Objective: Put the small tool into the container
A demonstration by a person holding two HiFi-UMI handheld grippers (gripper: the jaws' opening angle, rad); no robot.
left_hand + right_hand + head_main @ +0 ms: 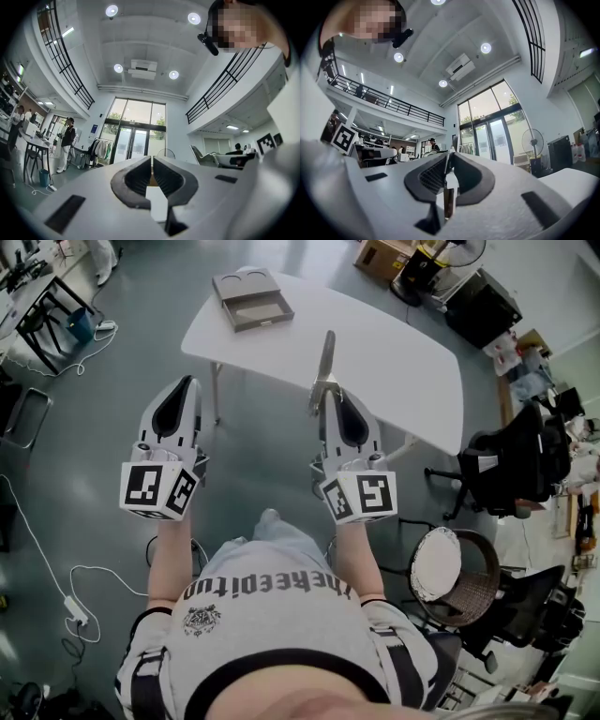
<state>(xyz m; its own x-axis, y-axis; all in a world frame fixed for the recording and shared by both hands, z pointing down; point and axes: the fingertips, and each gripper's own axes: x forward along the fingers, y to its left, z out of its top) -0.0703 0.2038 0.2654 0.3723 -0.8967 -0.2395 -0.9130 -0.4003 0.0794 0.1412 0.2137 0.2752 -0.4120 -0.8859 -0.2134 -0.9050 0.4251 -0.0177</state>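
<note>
The small tool [325,360], a thin flat metal blade, sticks out forward from my right gripper [326,392], whose jaws are shut on it. In the right gripper view the blade [454,142] rises between the dark pads and its brown handle [448,202] shows lower down. The container [251,298], a shallow grey-brown open box, lies at the far left end of the white table [394,343], well ahead of both grippers. Held level to the left over the floor, my left gripper [187,382] is shut with nothing between its jaws [152,161].
Black office chairs [511,465] and a round wicker seat [450,568] stand to the right. A cardboard box [380,254] sits beyond the table. Cables [56,559] trail over the floor at left. Both gripper views tilt up toward the ceiling, glass doors and distant people.
</note>
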